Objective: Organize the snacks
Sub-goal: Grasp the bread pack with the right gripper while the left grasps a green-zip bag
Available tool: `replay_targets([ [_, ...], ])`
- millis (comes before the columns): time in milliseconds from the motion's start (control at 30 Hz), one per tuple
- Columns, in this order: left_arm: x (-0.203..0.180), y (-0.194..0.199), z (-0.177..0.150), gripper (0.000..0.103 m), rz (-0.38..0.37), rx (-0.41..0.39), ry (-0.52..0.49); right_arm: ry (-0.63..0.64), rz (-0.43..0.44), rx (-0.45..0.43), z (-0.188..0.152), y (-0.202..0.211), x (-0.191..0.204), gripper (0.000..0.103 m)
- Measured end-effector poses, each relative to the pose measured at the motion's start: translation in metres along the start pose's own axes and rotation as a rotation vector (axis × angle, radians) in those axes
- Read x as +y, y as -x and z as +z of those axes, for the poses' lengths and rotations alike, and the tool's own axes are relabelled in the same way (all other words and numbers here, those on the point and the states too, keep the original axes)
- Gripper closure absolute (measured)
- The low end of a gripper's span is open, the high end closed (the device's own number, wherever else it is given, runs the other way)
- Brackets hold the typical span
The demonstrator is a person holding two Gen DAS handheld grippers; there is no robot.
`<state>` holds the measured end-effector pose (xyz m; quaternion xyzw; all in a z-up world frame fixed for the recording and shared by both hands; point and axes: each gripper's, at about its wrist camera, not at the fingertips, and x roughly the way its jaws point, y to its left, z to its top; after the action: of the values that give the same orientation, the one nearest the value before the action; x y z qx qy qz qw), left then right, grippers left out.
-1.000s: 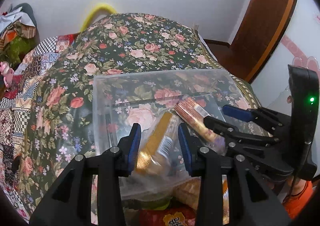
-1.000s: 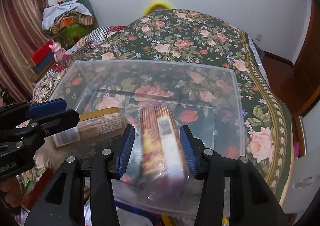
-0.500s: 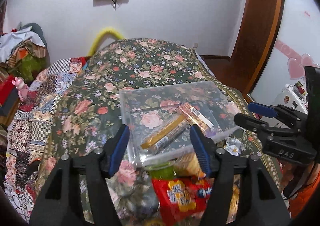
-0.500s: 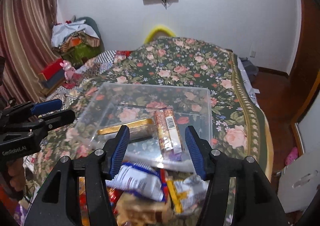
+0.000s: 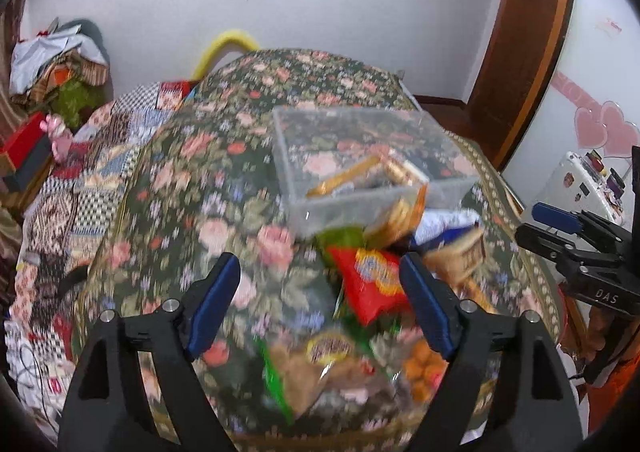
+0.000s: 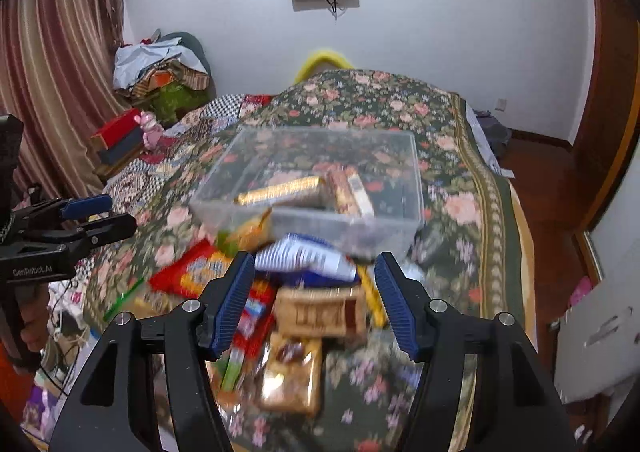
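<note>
The left hand-held gripper stands wide and empty, its jaws having just been opening, with nothing between them but the view down onto the bed; the right hand-held gripper is parted more narrowly, its jaws also just opened, and grips nothing.

The bed under its flowered cover is soft and domed, so the clear bin resting on it could tip or slide if a packet is pushed in hard against one wall. The bin holds two long packets, a gold biscuit roll and a brown wrapped bar, lying side by side.

The loose snack pile just in front of the bin is the likelier trouble: the blue-and-white bag overlaps the tan box, and the red packet lies against others, so a grab could catch two wrappers or drag a neighbour. Crinkly film may also slip from the pads.
</note>
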<state>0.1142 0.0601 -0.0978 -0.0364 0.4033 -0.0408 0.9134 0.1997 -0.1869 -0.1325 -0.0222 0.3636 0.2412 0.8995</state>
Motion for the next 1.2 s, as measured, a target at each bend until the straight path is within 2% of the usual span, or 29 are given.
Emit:
replay_targets([
  [300,0.010,-0.014,-0.044,0.020,0.021,0.089,0.015,-0.034,-0.006,0.110,-0.046,-0.016,-0.003,0.044],
  [500,0.011,-0.035,-0.065,0.019,0.023,0.160,0.007,-0.055,0.008,0.198,-0.062,-0.041,-0.005,0.044],
  [567,0.012,-0.042,-0.071,0.016,0.006,0.177,0.019,-0.045,0.018,0.217,-0.065,-0.046,0.001,0.044],
  [700,0.011,-0.049,-0.076,0.008,-0.016,0.184,0.038,-0.015,0.013,0.228,-0.066,-0.051,0.009,0.043],
  [967,0.007,-0.065,-0.081,0.008,-0.041,0.197,0.059,-0.026,0.018,0.239,-0.069,-0.060,0.004,0.043],
  [1000,0.007,-0.066,-0.081,0.010,-0.045,0.192,0.062,-0.026,0.019,0.237,-0.070,-0.060,0.005,0.044],
  [1033,0.007,-0.066,-0.080,0.016,-0.051,0.187,0.065,-0.026,0.022,0.233,-0.070,-0.059,0.005,0.045],
  [1100,0.007,-0.065,-0.081,0.026,-0.076,0.185,0.068,-0.027,0.038,0.229,-0.070,-0.058,0.004,0.054],
  [1133,0.006,-0.065,-0.080,0.028,-0.075,0.180,0.068,-0.028,0.037,0.229,-0.071,-0.058,0.005,0.059],
  [1200,0.006,-0.062,-0.080,0.032,-0.076,0.170,0.069,-0.027,0.037,0.219,-0.072,-0.055,0.004,0.060],
])
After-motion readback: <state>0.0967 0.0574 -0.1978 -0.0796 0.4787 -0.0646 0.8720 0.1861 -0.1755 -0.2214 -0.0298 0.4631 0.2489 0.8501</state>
